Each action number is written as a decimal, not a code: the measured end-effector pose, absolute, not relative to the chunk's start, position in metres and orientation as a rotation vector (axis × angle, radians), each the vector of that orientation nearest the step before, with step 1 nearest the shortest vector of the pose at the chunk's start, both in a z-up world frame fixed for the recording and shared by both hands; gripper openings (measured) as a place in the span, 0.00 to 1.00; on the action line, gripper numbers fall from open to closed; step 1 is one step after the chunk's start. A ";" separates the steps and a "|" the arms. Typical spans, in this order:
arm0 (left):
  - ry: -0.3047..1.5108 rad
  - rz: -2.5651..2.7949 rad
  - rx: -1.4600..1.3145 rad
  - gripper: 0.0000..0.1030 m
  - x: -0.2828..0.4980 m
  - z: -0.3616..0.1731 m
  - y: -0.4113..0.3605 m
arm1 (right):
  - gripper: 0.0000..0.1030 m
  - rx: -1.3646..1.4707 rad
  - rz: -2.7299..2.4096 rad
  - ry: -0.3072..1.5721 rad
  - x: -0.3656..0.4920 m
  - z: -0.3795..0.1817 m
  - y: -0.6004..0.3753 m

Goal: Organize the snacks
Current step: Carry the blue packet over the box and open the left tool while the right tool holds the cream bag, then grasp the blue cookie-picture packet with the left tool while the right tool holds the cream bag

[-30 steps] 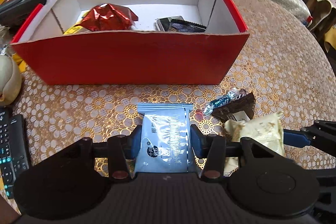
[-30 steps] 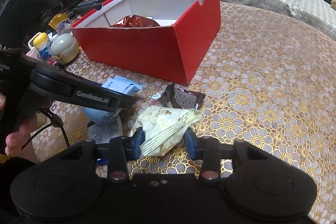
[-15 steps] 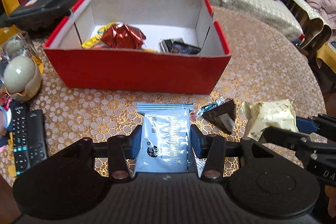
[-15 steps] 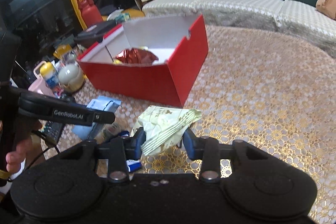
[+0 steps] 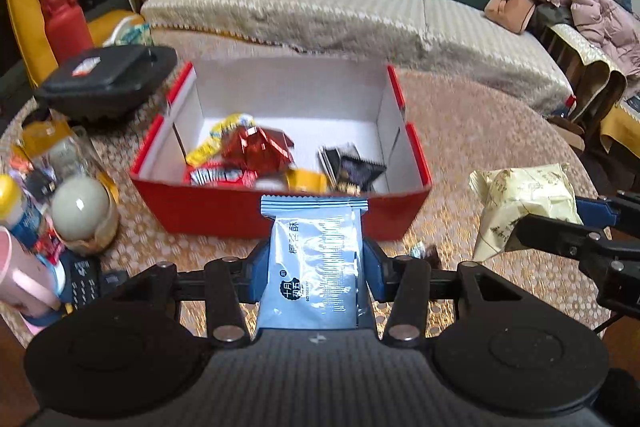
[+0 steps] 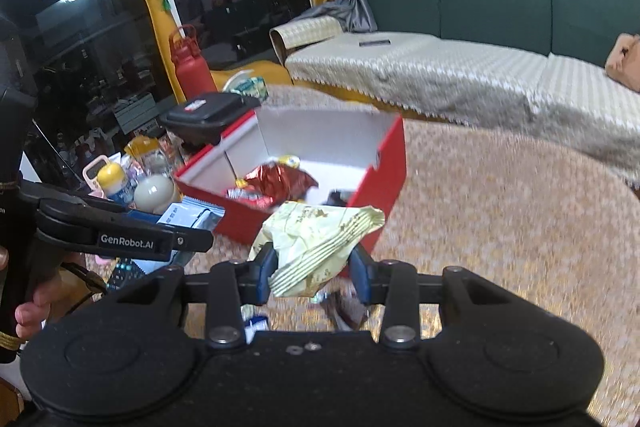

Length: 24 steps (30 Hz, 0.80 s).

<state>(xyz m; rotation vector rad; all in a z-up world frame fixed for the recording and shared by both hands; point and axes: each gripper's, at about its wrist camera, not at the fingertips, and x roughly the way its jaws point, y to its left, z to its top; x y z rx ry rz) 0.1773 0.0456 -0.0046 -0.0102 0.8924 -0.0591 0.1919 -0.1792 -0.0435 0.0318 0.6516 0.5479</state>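
Left hand-held gripper point(image 5: 316, 267) clamps a blue snack packet point(image 5: 316, 259) above the tabletop point(image 5: 480, 131), before the red box point(image 5: 280, 215). Right hand-held gripper point(image 6: 314, 267) grips a cream snack bag point(image 6: 320, 239) near the box's right corner.

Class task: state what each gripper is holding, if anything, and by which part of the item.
Left gripper clamps the blue packet across its lower side edges. Right gripper pinches the cream packet at its lower end.
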 end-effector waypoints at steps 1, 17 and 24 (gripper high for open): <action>0.884 -0.056 -0.006 0.45 0.180 -0.001 0.046 | 0.37 0.028 0.550 0.645 0.195 -0.040 -0.177; 0.832 0.020 0.041 0.45 0.257 0.020 0.075 | 0.37 -0.025 0.551 0.639 0.272 -0.024 -0.139; 0.881 0.037 0.028 0.45 0.283 0.000 0.088 | 0.37 -0.054 0.530 0.702 0.304 -0.049 -0.122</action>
